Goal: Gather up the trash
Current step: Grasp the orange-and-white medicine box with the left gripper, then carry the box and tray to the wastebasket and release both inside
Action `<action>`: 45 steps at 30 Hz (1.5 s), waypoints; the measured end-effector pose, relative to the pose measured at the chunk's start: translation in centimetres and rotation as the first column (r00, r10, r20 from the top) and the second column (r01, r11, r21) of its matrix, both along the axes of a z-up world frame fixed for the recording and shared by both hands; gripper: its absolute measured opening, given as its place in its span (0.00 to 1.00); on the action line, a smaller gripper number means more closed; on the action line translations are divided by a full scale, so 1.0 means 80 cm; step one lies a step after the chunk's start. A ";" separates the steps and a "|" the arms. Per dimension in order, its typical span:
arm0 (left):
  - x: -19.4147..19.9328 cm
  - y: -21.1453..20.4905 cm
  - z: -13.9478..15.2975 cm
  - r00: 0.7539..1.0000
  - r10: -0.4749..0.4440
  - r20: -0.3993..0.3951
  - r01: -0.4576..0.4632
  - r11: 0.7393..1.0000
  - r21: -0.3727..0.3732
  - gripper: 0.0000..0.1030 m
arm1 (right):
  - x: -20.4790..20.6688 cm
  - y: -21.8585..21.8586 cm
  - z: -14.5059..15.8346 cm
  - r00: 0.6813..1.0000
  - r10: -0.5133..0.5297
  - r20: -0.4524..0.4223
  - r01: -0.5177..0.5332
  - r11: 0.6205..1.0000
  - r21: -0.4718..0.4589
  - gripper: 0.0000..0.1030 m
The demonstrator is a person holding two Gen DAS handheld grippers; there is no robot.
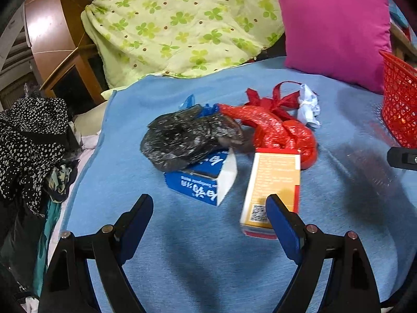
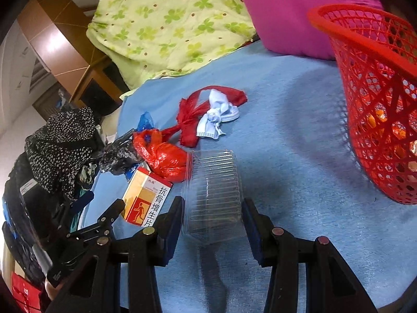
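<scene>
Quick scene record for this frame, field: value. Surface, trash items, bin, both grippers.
surface: blue blanket
trash items: black plastic bag on blue box; red plastic bag; crumpled face mask; orange-and-white medicine box; clear plastic container
bin: red mesh basket, some items inside
left gripper: open, empty, over the blanket near the medicine box
right gripper: clear container between its fingers, contact looks like a grip
background: green floral quilt, magenta pillow
</scene>
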State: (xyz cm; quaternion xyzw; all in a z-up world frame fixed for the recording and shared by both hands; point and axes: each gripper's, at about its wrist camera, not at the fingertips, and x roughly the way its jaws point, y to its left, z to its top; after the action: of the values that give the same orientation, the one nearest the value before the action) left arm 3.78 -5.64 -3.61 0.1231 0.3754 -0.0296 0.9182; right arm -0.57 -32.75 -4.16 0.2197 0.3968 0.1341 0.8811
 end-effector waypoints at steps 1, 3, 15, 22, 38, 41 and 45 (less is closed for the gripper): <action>0.000 -0.002 0.000 1.000 -0.004 -0.001 0.004 1.000 -0.004 0.86 | 0.000 -0.001 0.000 1.000 -0.004 -0.002 0.004 1.000 0.000 0.47; 0.000 -0.004 0.000 1.000 -0.018 -0.005 0.018 1.000 -0.018 0.86 | 0.001 -0.002 -0.001 1.000 -0.011 -0.005 0.011 1.000 0.003 0.47; 0.003 0.004 -0.012 0.984 -0.127 -0.128 0.094 0.967 -0.238 0.86 | 0.004 0.001 -0.005 0.999 -0.025 -0.027 0.025 1.000 0.003 0.47; 0.006 0.011 -0.018 0.979 -0.138 -0.152 0.084 0.946 -0.313 0.86 | 0.007 0.012 -0.008 0.999 -0.016 -0.032 0.016 1.000 -0.016 0.47; 0.003 0.001 -0.021 0.976 -0.179 -0.120 0.134 0.939 -0.316 0.50 | -0.005 0.002 0.010 0.998 -0.037 0.059 0.039 0.999 -0.023 0.47; -0.003 -0.001 -0.016 0.978 -0.190 -0.086 0.155 0.939 -0.306 0.50 | -0.008 0.003 0.015 0.996 -0.031 0.087 0.033 0.999 -0.024 0.47; -0.011 -0.002 -0.009 0.977 -0.208 -0.054 0.182 0.932 -0.313 0.50 | -0.017 0.006 0.026 0.990 -0.015 0.140 0.017 1.000 -0.016 0.47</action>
State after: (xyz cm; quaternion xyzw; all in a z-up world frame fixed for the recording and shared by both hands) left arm 2.88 -5.81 -4.34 0.0143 0.3913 -0.1838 0.9016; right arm -1.90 -32.25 -2.07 0.2053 0.3335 0.1387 0.9096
